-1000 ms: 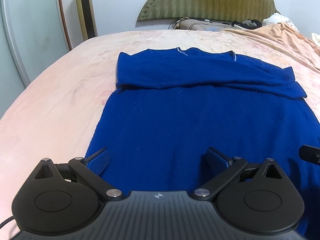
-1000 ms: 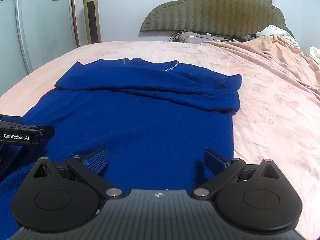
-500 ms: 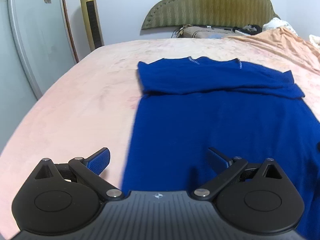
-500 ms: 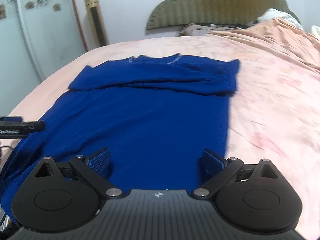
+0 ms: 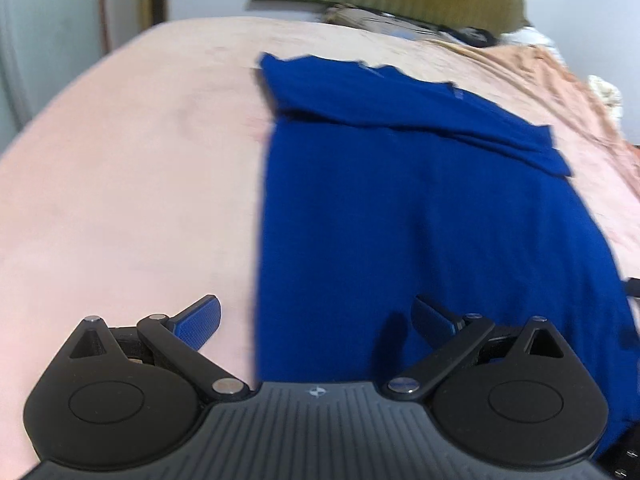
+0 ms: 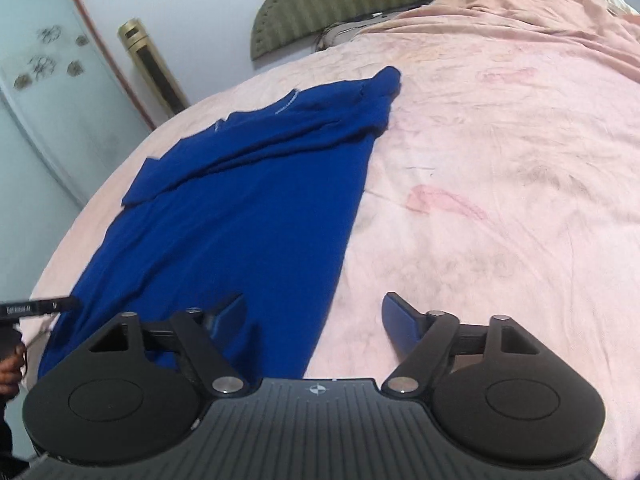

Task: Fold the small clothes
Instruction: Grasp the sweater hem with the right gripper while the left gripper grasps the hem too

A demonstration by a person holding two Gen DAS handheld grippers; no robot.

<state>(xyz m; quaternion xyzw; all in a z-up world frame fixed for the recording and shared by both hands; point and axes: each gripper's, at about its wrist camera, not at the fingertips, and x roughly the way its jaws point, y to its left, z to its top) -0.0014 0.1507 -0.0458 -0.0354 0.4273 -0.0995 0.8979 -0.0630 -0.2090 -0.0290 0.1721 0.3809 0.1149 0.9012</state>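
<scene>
Blue knit top (image 5: 420,208) lies flat on the pink bed (image 5: 120,184), sleeves folded across its far end. My left tongs (image 5: 316,316) and right tongs (image 6: 314,316) gape, straddling its 2 side edges; pinching sheet too could drag it.
</scene>
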